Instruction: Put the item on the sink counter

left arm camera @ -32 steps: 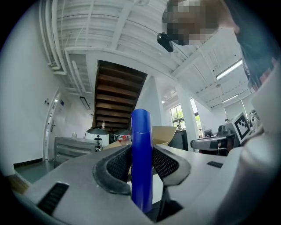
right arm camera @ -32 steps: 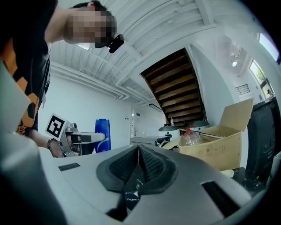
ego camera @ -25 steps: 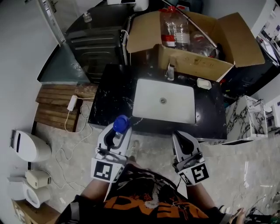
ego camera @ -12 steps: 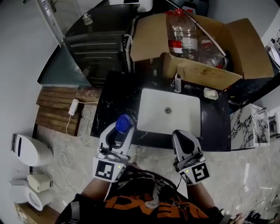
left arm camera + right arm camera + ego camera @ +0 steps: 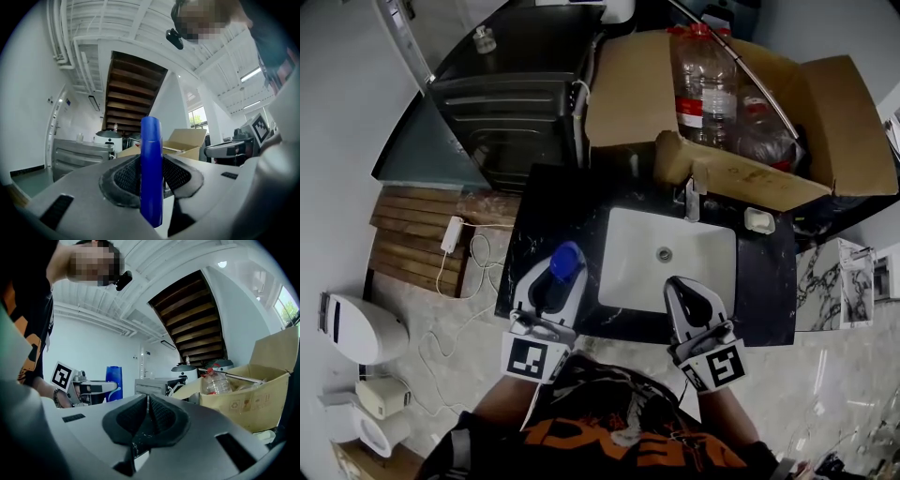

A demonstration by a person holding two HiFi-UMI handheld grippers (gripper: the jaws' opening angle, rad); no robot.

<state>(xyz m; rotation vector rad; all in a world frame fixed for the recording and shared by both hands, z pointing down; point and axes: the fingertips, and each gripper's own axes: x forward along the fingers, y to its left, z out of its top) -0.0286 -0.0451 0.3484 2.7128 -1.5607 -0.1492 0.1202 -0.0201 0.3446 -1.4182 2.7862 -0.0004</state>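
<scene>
The left tongs (image 5: 551, 291) grip an upright blue bottle (image 5: 564, 262) round its mid-body, likely light, stiff and slick, above the front-left of the black sink desk (image 5: 546, 216), while the right tongs (image 5: 692, 302) are closed and empty.

box (image 5: 628, 89) behind sink (image 5: 642, 277); oven (image 5: 506, 122) left of box

left gripper (image 5: 555, 281) and its blue bottle (image 5: 565, 261) have advanced over the front edge of the sink counter (image 5: 546, 216); right gripper (image 5: 689, 292) has advanced too, now over the near rim of the basin (image 5: 623, 281)
</scene>
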